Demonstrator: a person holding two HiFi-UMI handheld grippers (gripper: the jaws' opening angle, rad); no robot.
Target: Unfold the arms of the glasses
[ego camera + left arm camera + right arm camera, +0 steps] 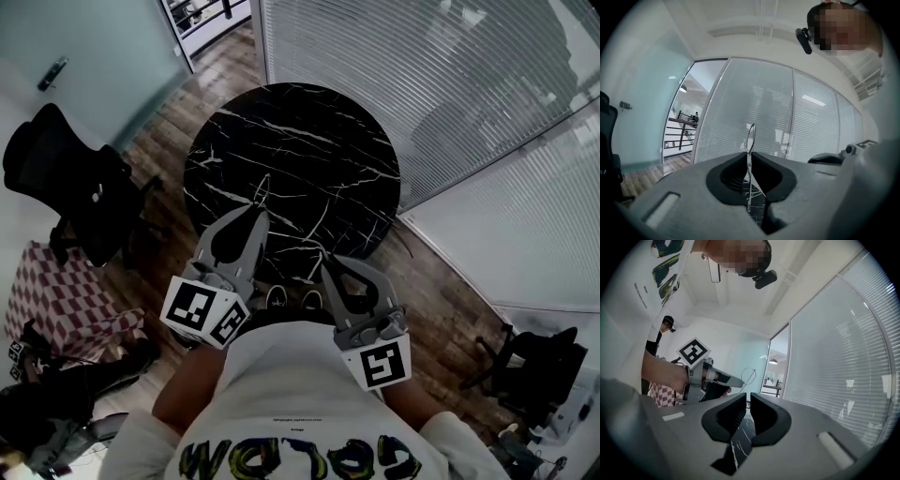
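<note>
**The left hand-held gripper [749,154] is pinching the thin wire glasses [751,136] in the air over the round black marble counter [319,131].**

The frame is looking very slight and is being held only by a narrow pinch. A sideways tug on an arm would likely be twisting it in the pads, bending the wire, or letting it slip and drop onto the hard counter. The left jaws are pressing together on the frame, whose wire loop is sticking up past the tips. The right hand-held gripper [747,397] is waiting near and to the side, its jaws standing only a sliver apart, holding and touching nothing. That gap is looking too tight to take an arm cleanly.
</note>
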